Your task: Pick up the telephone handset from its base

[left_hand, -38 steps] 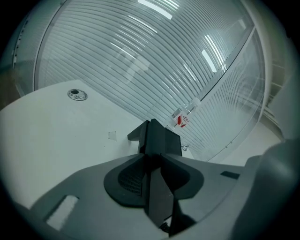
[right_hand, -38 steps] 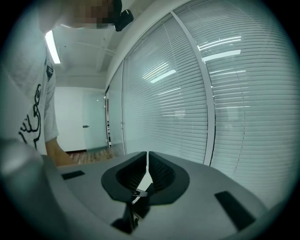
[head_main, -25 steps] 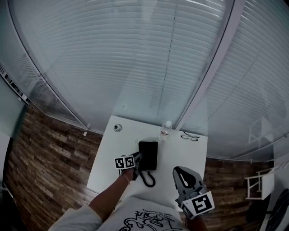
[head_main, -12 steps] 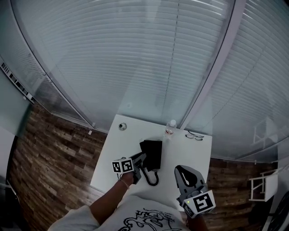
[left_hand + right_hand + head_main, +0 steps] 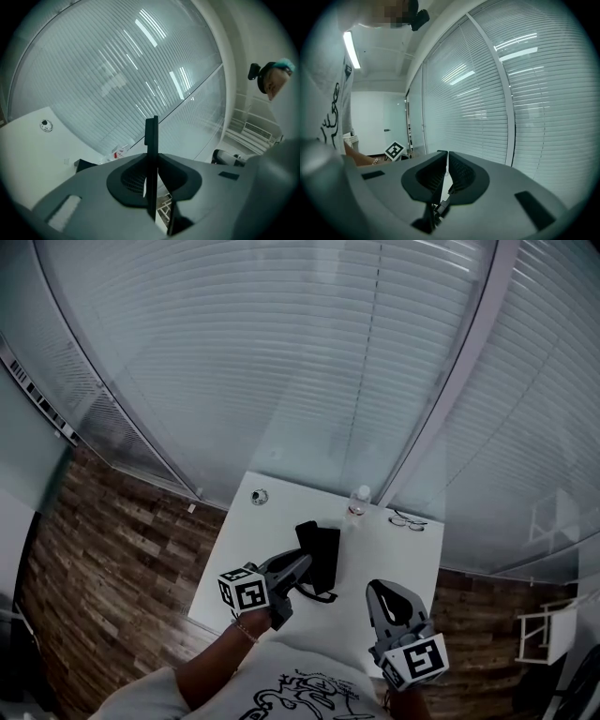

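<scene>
The black telephone base [image 5: 323,549] lies on the white table [image 5: 380,563], and it also shows as a dark corner [image 5: 86,165] in the left gripper view. My left gripper [image 5: 298,566] is lifted above the table's near left part, shut on the handset [image 5: 151,136]. The handset stands edge-on as a thin dark slab between the jaws [image 5: 152,159]. A black cord [image 5: 316,594] hangs from it toward the base. My right gripper [image 5: 387,596] hovers at the near right with its jaws shut [image 5: 447,155] and nothing between them.
A clear bottle [image 5: 357,500] and a pair of glasses [image 5: 408,520] sit at the table's far edge. A small round item [image 5: 259,496] is at the far left corner. Slatted blinds fill the wall behind. Wood flooring [image 5: 122,549] lies to the left.
My left gripper has risen from the base with the handset in its jaws, and the cord has stretched out. The right gripper has stayed where it was.
</scene>
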Motion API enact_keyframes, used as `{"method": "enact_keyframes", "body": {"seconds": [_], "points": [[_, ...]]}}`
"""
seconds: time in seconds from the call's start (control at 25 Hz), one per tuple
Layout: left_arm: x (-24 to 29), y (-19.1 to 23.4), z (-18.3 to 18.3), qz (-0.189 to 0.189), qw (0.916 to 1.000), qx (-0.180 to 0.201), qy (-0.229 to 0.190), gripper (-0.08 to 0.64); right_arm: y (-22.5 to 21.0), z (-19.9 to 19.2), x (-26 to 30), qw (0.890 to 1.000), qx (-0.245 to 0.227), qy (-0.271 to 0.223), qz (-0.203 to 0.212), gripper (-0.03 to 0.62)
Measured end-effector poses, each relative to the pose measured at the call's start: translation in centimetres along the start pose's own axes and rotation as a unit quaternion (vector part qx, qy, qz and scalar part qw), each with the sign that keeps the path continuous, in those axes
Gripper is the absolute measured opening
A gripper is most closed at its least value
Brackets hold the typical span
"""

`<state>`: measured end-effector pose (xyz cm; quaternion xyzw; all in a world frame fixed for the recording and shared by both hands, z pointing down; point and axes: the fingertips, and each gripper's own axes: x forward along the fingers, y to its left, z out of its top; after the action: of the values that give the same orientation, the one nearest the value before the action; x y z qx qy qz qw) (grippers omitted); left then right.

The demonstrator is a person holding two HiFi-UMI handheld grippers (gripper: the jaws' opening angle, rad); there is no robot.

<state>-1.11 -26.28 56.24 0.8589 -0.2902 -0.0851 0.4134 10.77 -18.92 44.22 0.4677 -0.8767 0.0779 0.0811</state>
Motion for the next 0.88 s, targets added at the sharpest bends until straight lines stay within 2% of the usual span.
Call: {"method": "enact_keyframes", "body": {"seconds": [0.36, 0.88], "points": [[-1.3, -6.9, 2.8, -0.044, 0.9973, 0.053, -0.026, 0.066, -0.2, 0.7, -0.5, 1.000, -0.002, -0.013, -0.001, 0.014], [-4.1, -12.8, 4.6, -0.058, 0.9841, 0.153, -0.069, 0.066, 0.7, 1.4, -0.8, 1.000, -0.003, -0.012, 0.012, 0.014]]}}
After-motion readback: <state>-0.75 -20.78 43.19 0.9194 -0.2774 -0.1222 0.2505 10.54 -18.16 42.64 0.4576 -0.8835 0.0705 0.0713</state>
